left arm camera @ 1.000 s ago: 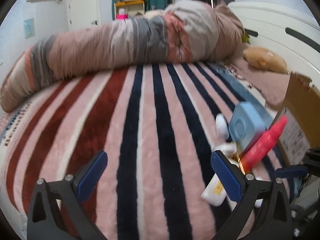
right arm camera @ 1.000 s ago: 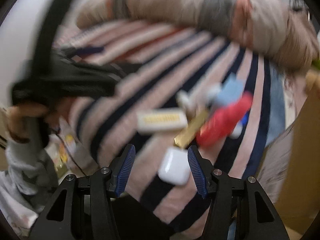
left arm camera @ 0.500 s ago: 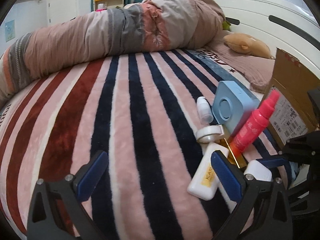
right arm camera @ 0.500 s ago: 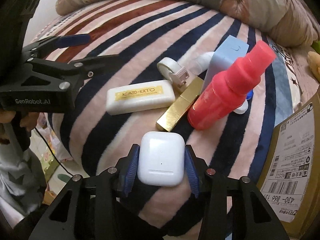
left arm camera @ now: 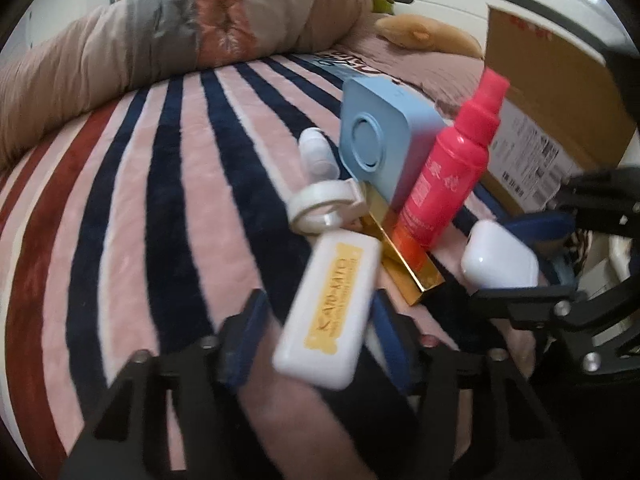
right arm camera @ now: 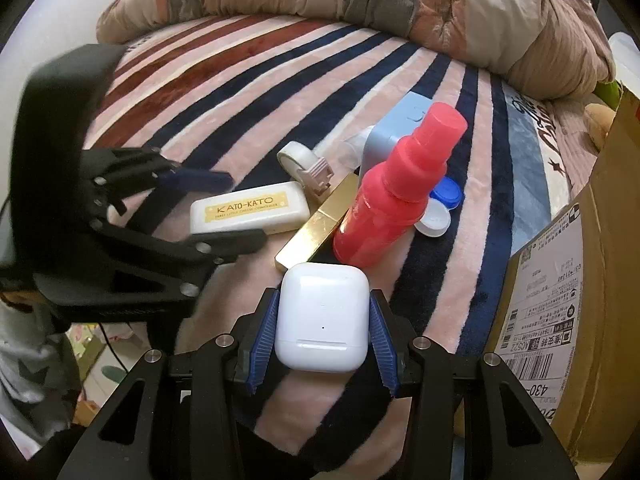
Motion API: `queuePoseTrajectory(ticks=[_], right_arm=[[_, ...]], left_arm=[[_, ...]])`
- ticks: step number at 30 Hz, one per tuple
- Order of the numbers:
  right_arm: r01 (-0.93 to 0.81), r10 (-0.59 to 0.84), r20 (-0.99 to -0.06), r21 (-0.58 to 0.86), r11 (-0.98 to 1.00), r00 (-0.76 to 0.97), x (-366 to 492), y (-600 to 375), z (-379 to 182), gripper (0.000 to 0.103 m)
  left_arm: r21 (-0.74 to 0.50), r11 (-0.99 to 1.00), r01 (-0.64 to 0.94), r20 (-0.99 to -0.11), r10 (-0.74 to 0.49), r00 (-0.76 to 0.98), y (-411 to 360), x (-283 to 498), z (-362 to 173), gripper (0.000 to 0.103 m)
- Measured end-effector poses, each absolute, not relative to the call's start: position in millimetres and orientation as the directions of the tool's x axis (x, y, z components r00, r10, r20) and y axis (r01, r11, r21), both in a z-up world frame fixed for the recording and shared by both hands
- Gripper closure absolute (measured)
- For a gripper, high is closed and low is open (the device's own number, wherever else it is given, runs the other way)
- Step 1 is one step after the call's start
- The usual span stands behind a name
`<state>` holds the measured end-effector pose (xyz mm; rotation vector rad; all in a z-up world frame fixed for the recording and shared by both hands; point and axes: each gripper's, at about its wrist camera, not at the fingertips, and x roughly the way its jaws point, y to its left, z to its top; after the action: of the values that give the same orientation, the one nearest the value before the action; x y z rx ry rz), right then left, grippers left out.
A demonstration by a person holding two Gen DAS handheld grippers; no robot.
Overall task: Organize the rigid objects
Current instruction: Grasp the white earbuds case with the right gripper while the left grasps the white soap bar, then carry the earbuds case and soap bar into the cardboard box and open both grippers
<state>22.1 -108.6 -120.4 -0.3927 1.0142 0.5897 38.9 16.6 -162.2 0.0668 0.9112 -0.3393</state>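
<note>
My right gripper (right arm camera: 323,330) is shut on a white earbuds case (right arm camera: 322,316), which also shows in the left wrist view (left arm camera: 500,258). My left gripper (left arm camera: 316,340) is open with its jaws on either side of a white KATO-KATO bar (left arm camera: 330,308), lying on the striped blanket (right arm camera: 250,210). Beside it lie a gold box (right arm camera: 318,222), a tape roll (right arm camera: 298,156), a red spray bottle (right arm camera: 396,188) and a light blue square box (left arm camera: 380,140).
A cardboard box (right arm camera: 580,264) stands at the right, also in the left wrist view (left arm camera: 548,92). A blue and white lens case (right arm camera: 438,210) lies by the bottle. A rolled quilt (right arm camera: 380,4) lies along the far side. The bed edge is near me.
My left gripper moved in over the white bar, so the bar now sits between its jaws. My right gripper stays shut on the earbuds case.
</note>
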Motion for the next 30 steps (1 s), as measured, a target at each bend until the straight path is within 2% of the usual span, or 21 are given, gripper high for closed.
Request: queuePoseTrajectory(ticks=[2,9,17,20,24,27,30], right_arm=[[-0.622,0.276,-0.871,-0.043,0.782,0.406,23,-108,-119,0.063],[-0.641,0.341,-0.831,-0.025,0.767,0.44,9,-106,-92,0.063],[-0.644,0.482,-0.691,0.032,0.765,0.538,-18,-134,-16,0.063],[-0.607,0.498,-0.62,0.044,0.793,0.606,-28,-167,12,0.063],[-0.497,0.433,-0.558,0.041,0.867,0.708,-31,-229,30,0.063],[-0.412,0.365,-0.574,0.053,0.91,0.733,-20,-269,26,0.063],[-0.331,0.27,-0.607,0.013,0.943,0.747,0,-295,12,0.062]], left_arm=[[-0.082,0.946,0.315,-0.778,-0.258,0.573,15,40,-161,0.071],[-0.104,0.95,0.293,-0.746,-0.27,0.609,35,19,-135,0.071],[-0.056,0.943,0.329,-0.647,-0.286,0.707,24,-24,-43,0.071],[-0.062,0.916,0.397,-0.591,-0.354,0.725,-3,-32,-2,0.071],[-0.046,0.882,0.469,-0.553,-0.413,0.724,-46,-31,34,0.071],[-0.073,0.832,0.55,-0.573,-0.486,0.66,-87,-15,51,0.071],[-0.059,0.805,0.591,-0.607,-0.498,0.619,-130,2,58,0.071]])
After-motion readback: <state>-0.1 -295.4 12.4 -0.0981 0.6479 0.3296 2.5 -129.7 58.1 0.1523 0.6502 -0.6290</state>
